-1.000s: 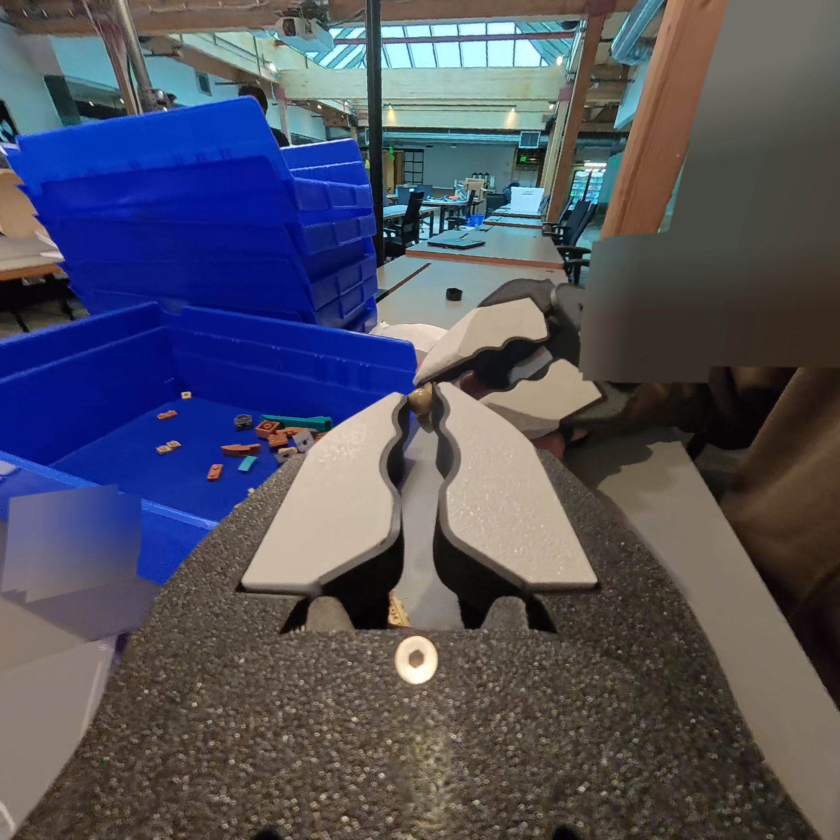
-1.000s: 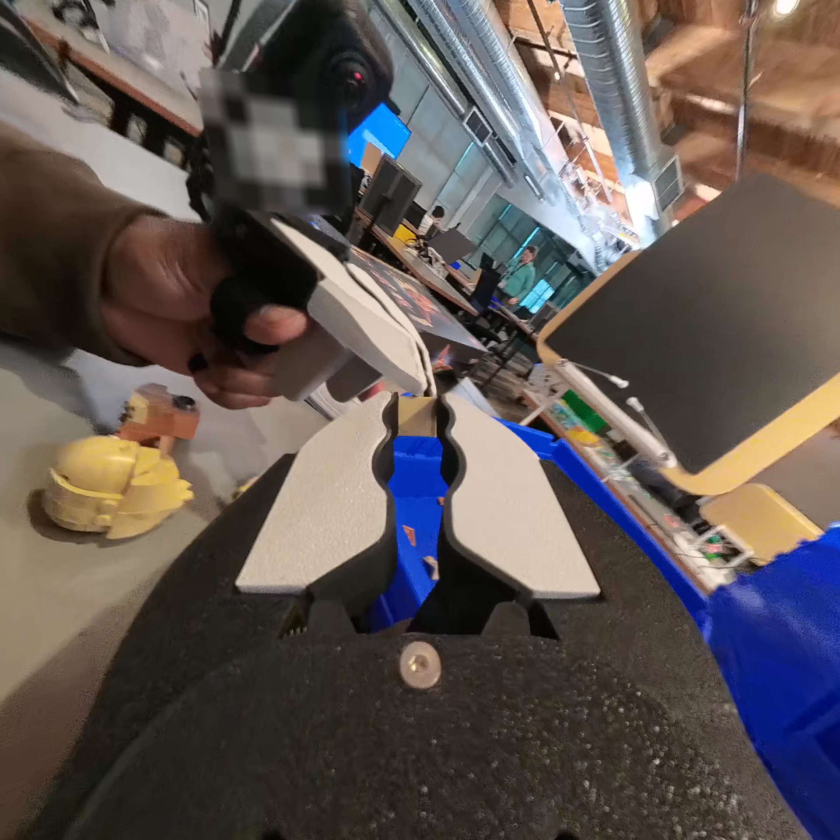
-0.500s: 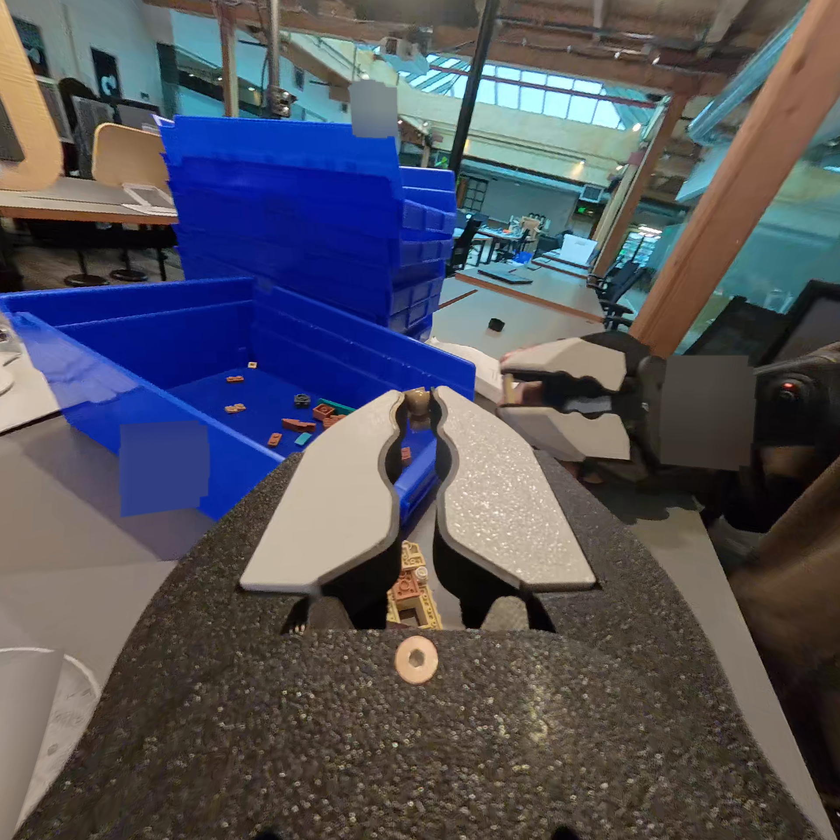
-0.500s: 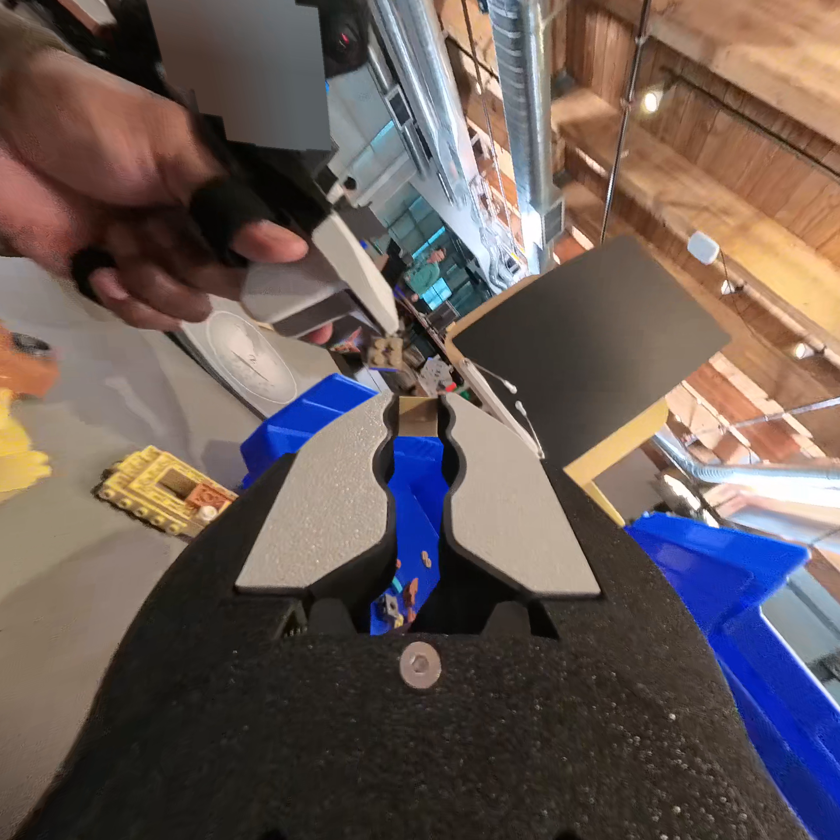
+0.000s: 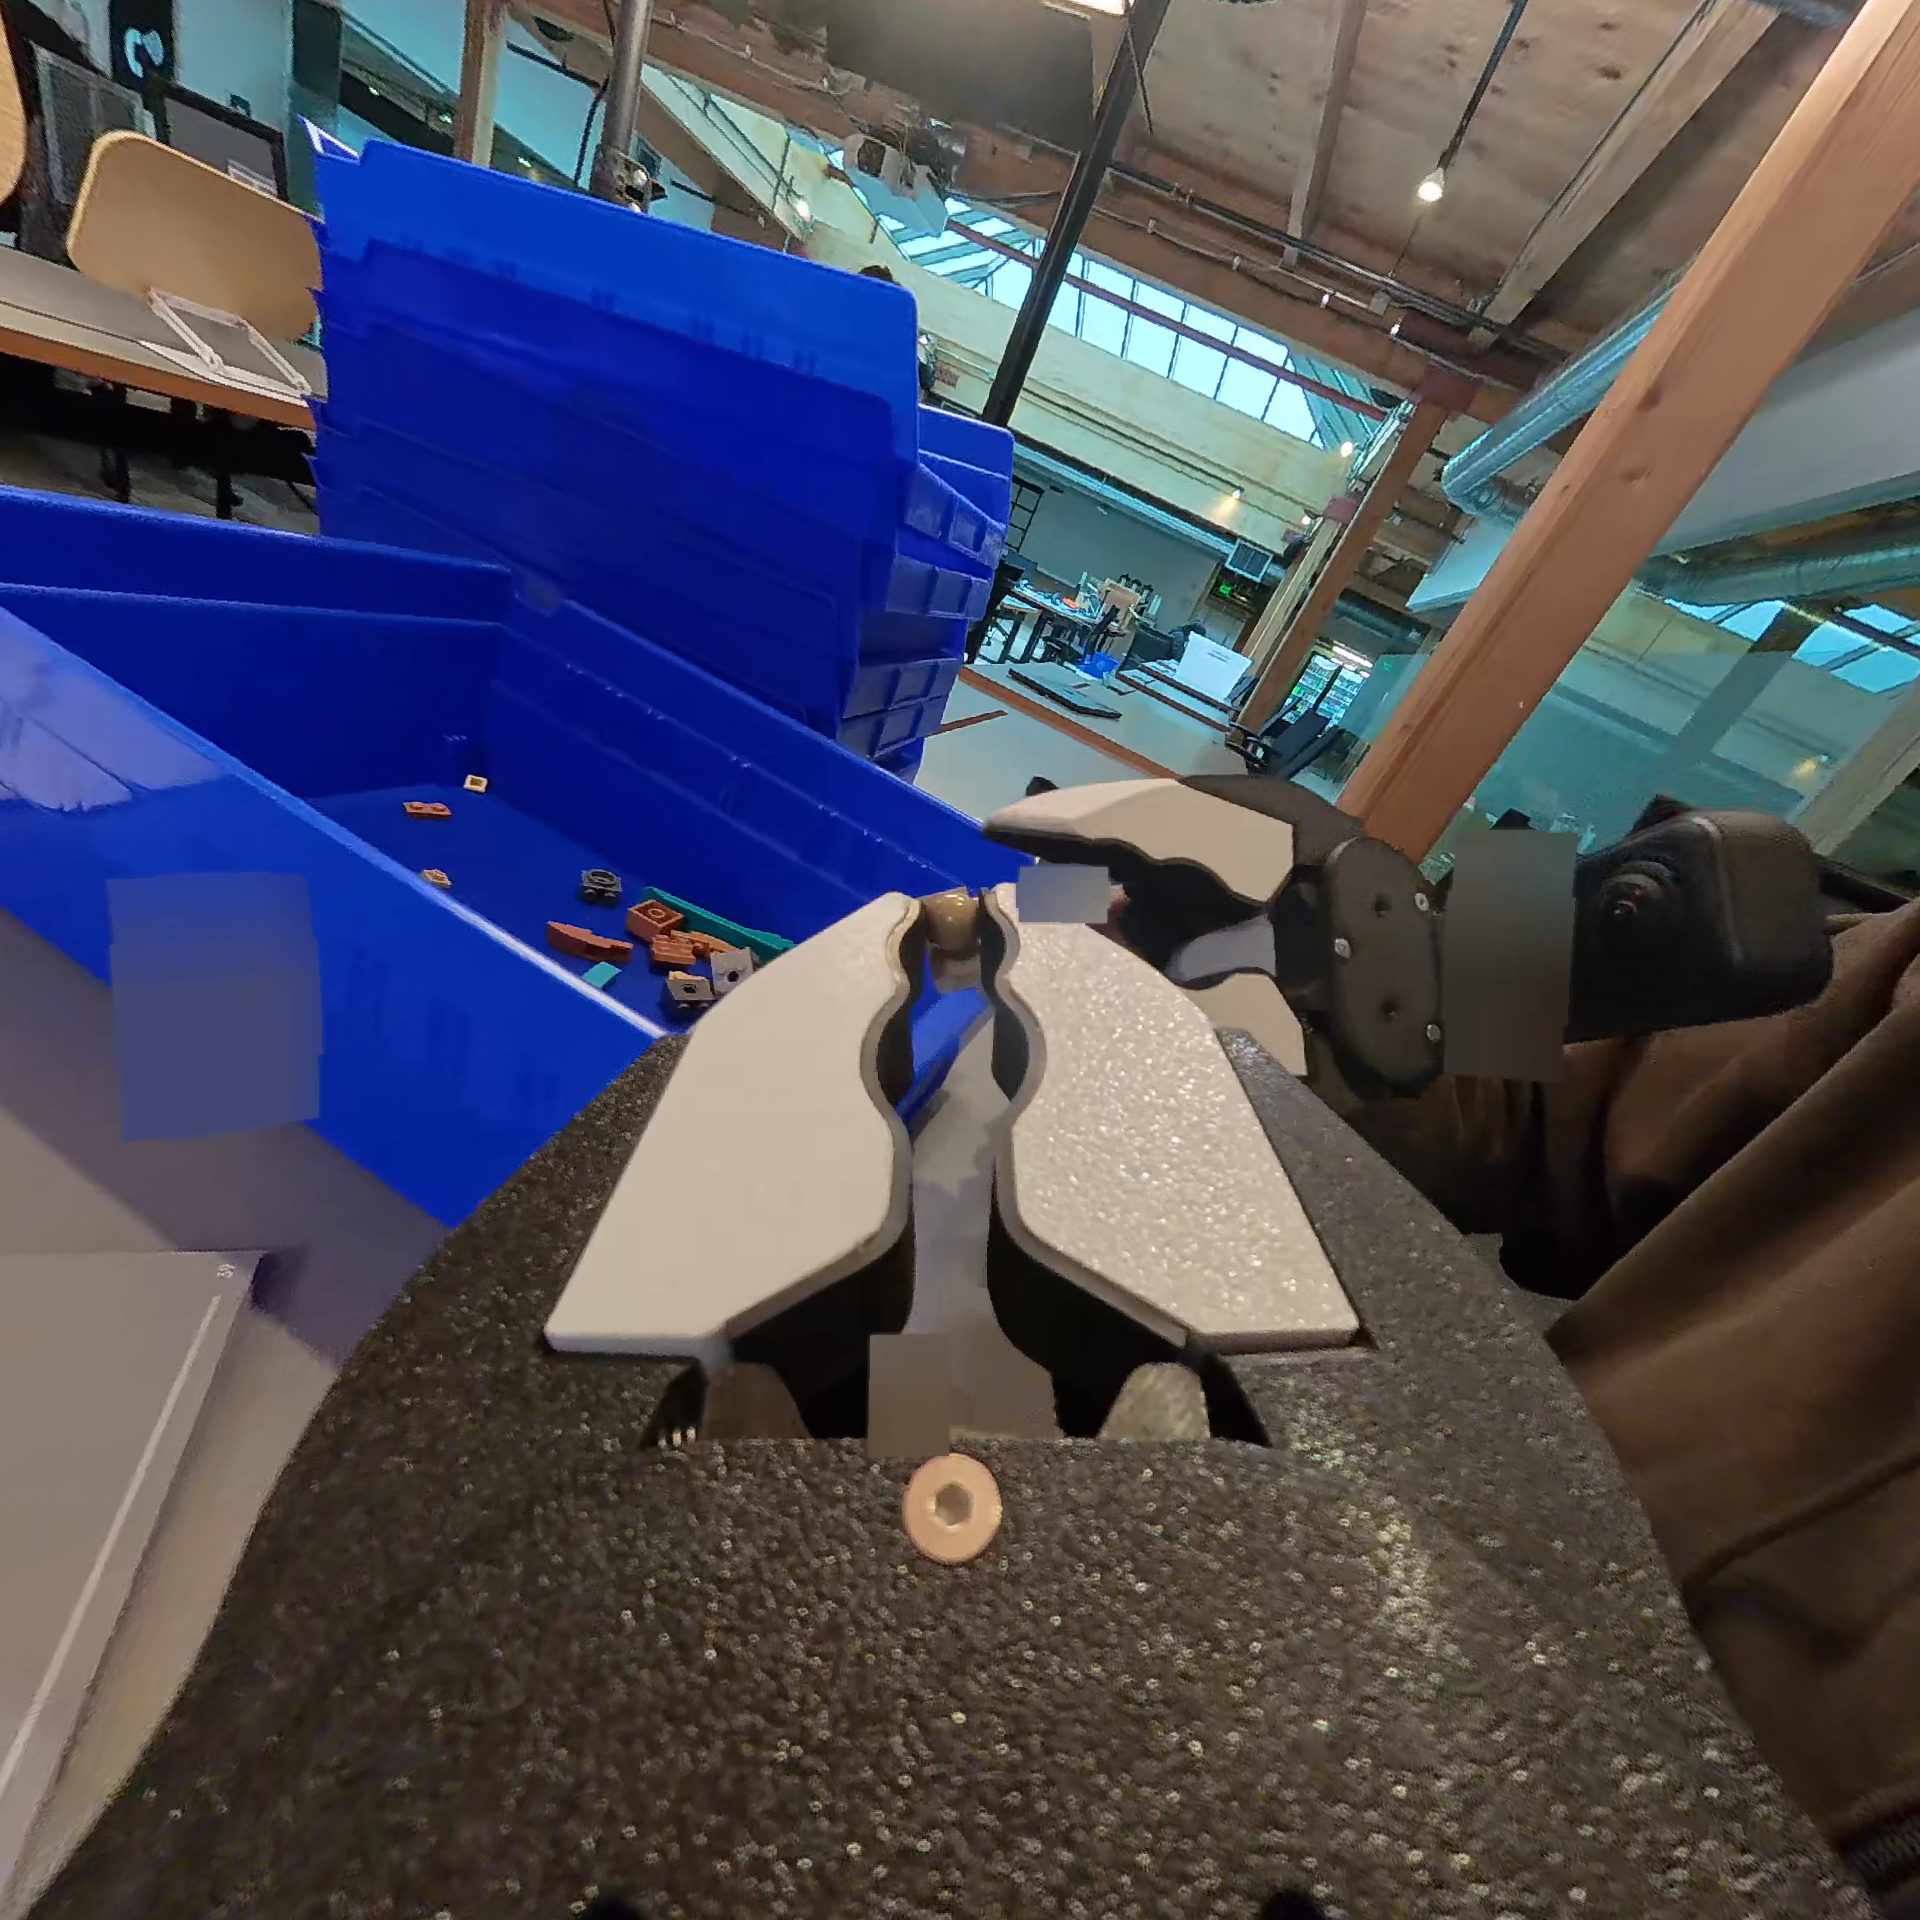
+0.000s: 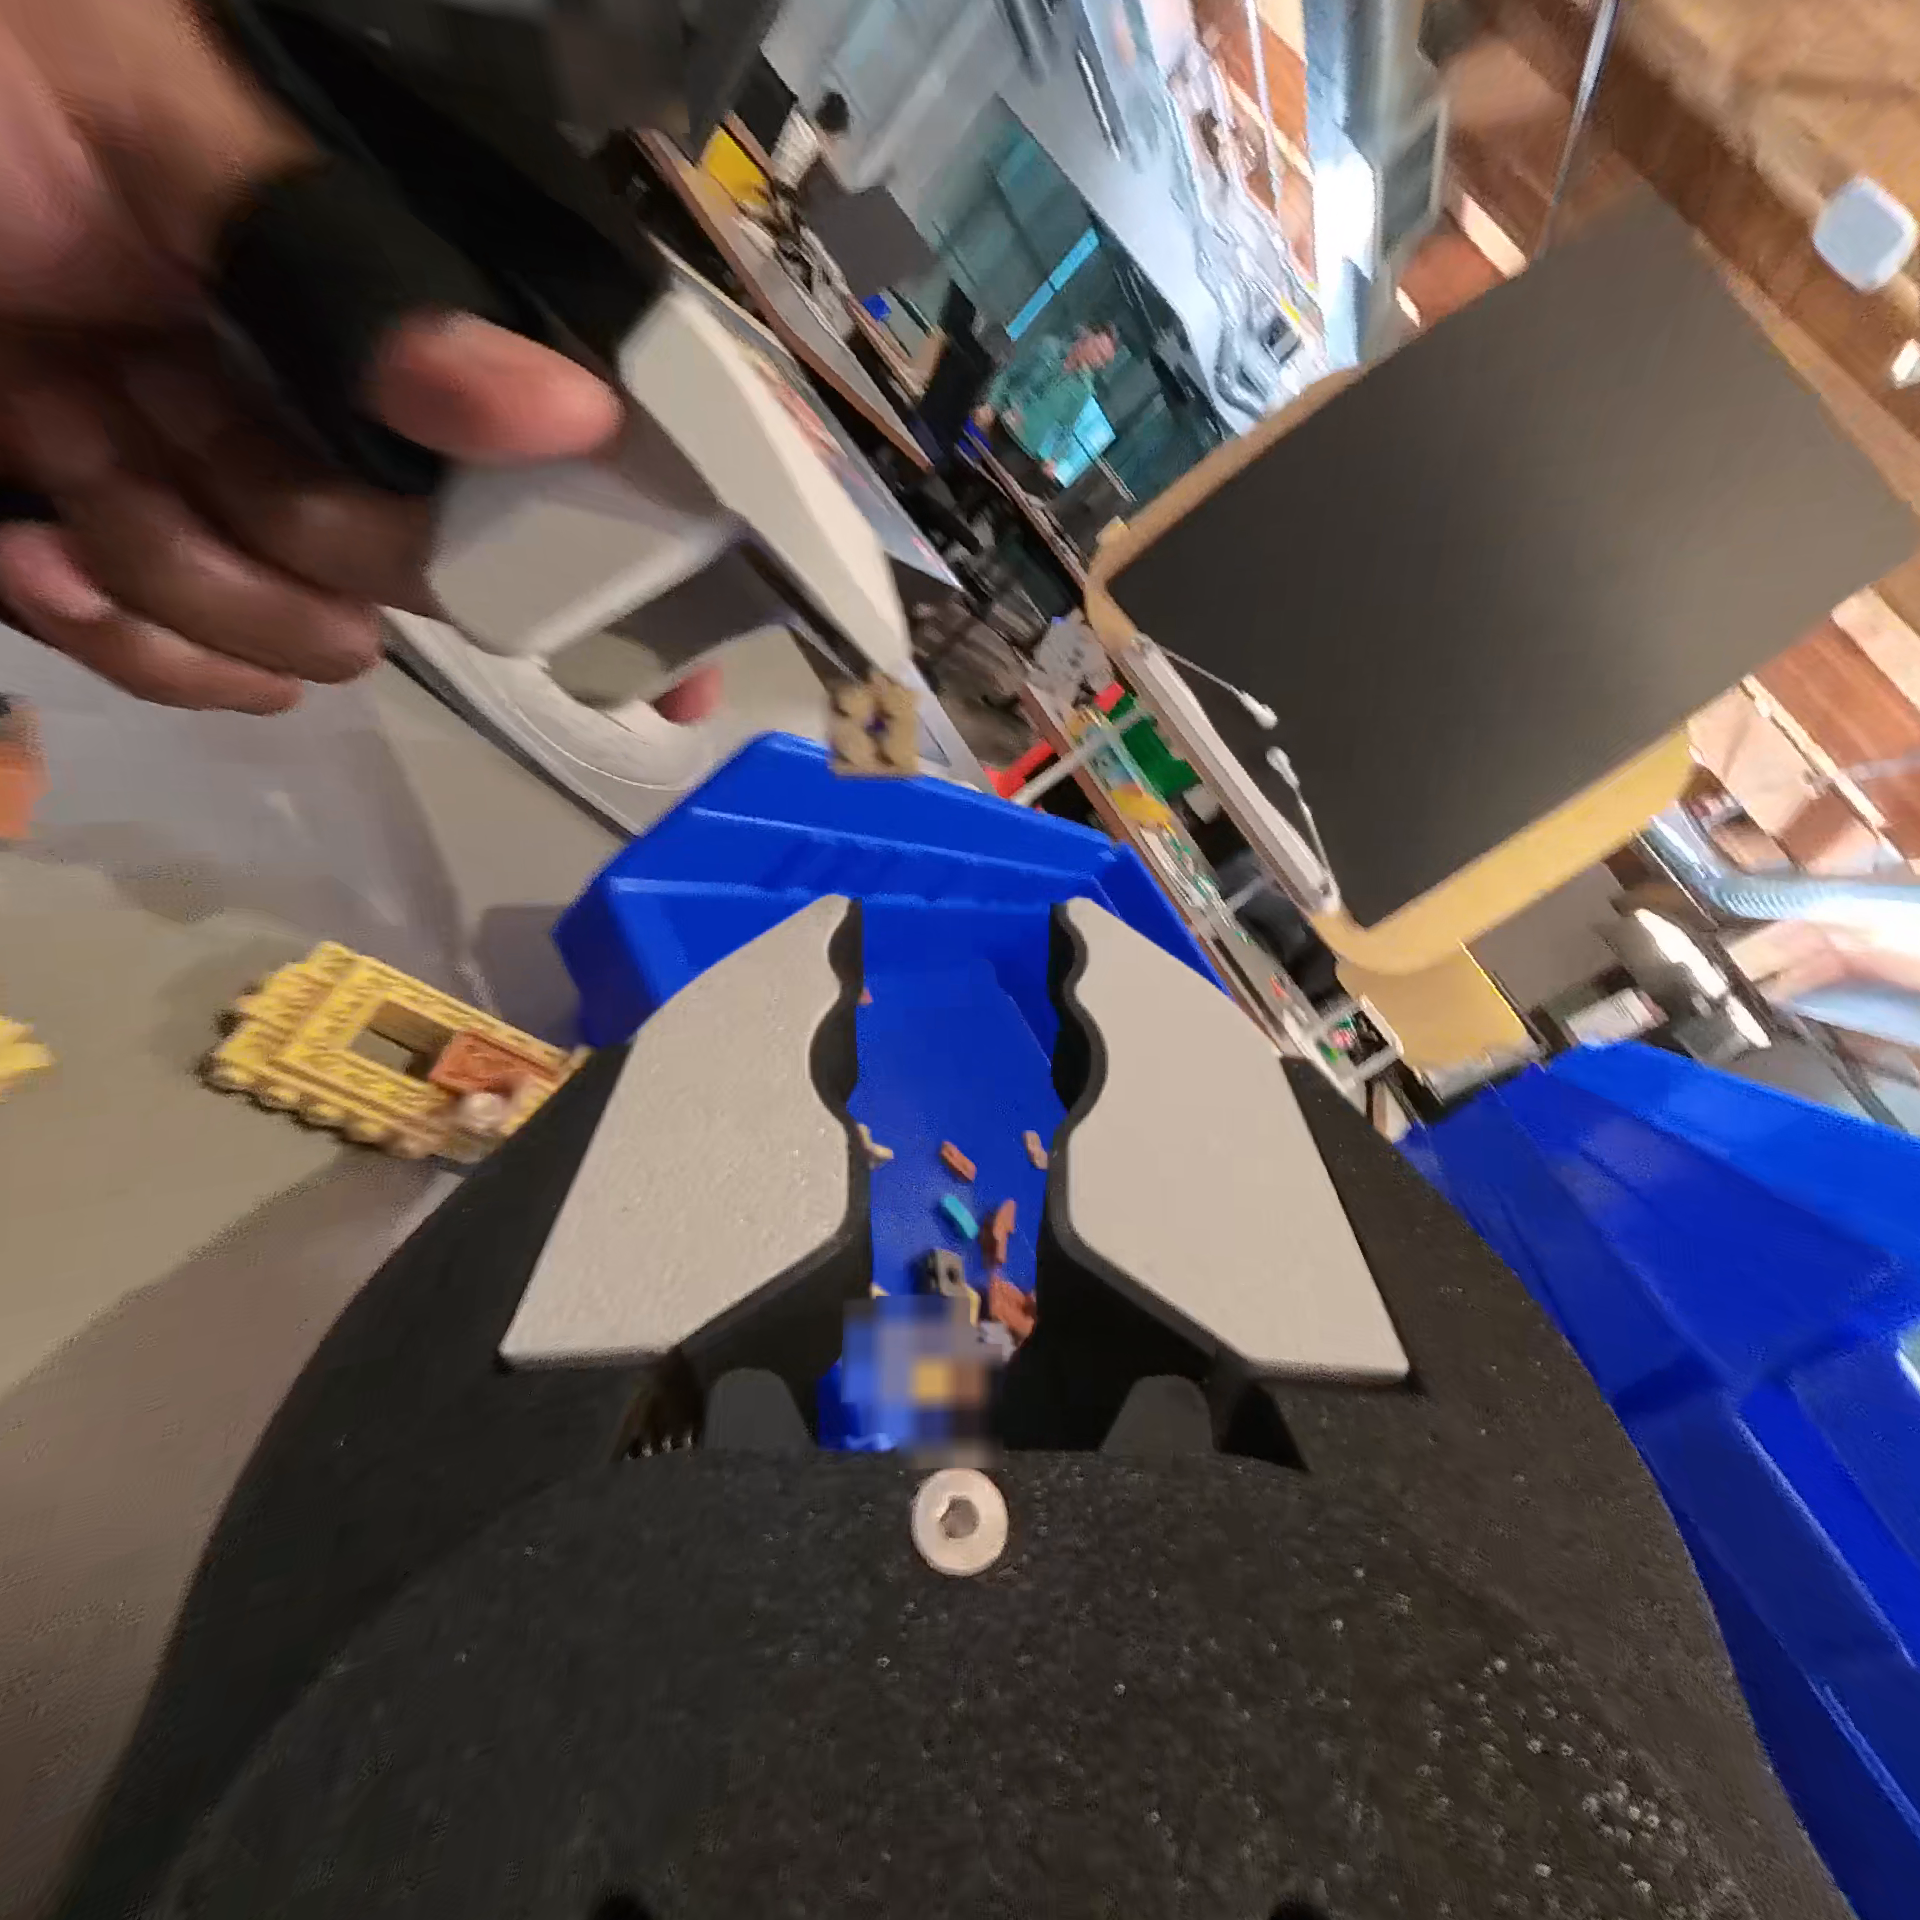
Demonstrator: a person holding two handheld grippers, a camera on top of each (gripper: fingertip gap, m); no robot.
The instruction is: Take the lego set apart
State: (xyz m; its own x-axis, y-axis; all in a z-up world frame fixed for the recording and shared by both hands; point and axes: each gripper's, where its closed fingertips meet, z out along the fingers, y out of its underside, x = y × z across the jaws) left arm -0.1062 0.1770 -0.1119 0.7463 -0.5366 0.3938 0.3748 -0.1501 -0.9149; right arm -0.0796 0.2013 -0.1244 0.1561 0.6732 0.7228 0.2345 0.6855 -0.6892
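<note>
My left gripper (image 5: 951, 906) is shut on a small tan brick piece (image 5: 951, 930), pinched at the fingertips above the near corner of an open blue bin (image 5: 260, 644). In the right wrist view the same piece (image 6: 873, 732) hangs from the left gripper's tips over the bin's rim (image 6: 831, 831). My right gripper (image 6: 956, 914) is open with nothing between its pads, and the bin floor shows through the gap. It also shows in the left wrist view (image 5: 1081, 883), just right of the left fingertips, with its jaws apart.
Several small brown, teal and grey pieces (image 5: 655, 925) lie on the bin floor. A stack of blue bins (image 5: 623, 468) stands behind. A yellow brick frame (image 6: 343, 1039) lies on the grey table (image 6: 156, 1195). A black-backed chair (image 6: 1507, 540) and a wooden post (image 5: 1610, 436) stand nearby. Across from one pair of fingers to the other is roughly 5 cm.
My right gripper opened, and the tan piece that was pinched at its tips is no longer between the pads. Both grippers moved over the blue bin. The left grasp is unchanged.
</note>
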